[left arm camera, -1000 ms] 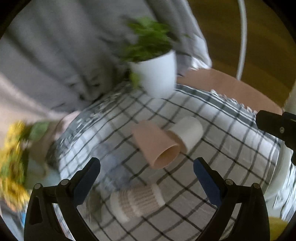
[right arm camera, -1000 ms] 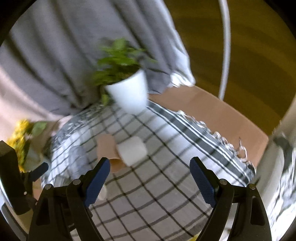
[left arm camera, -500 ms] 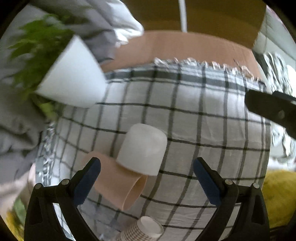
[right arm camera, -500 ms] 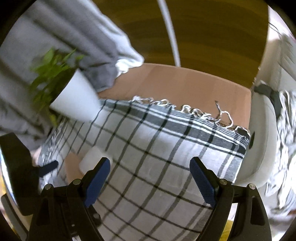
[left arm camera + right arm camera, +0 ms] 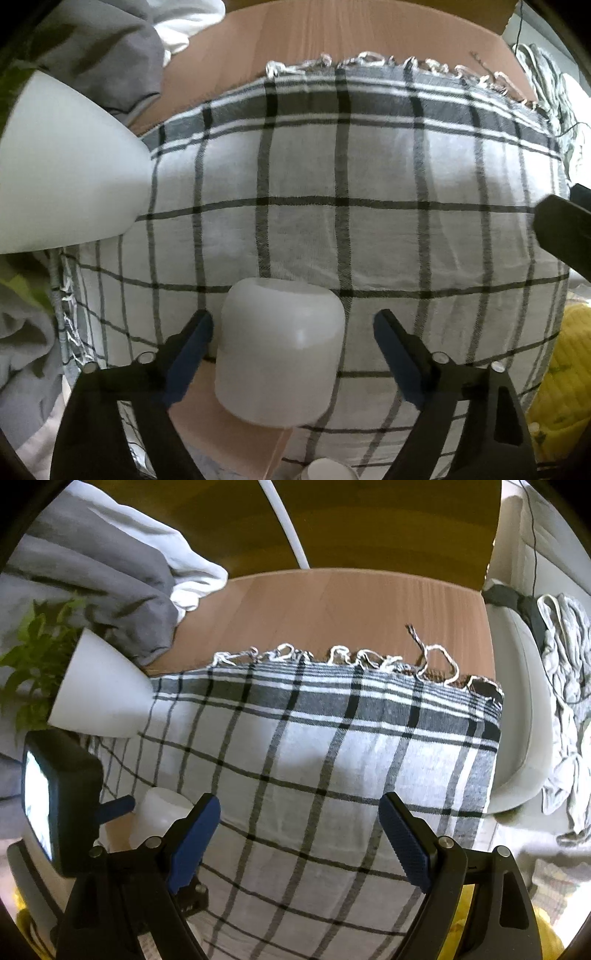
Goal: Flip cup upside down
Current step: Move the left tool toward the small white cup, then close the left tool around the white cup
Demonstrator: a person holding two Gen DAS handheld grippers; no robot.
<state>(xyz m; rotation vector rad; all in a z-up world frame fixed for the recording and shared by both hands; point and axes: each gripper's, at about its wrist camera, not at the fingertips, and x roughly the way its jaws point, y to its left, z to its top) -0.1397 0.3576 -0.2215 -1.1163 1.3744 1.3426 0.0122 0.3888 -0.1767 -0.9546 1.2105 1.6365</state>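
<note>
Lying against white cup (image 5: 279, 352): tan cup (image 5: 229, 424), planter (image 5: 70, 173) nearby.

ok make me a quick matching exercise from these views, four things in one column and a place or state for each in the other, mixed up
Things:
1. white cup
2. left gripper
3. right gripper
4. plant pot

Places or states:
a. open over bare checked cloth, nothing between its fingers
b. lying on its side between open fingers
c. at the cloth's far left corner
d. open, fingers either side of the white cup

Pairs: 1-b, 2-d, 3-a, 4-c
</note>
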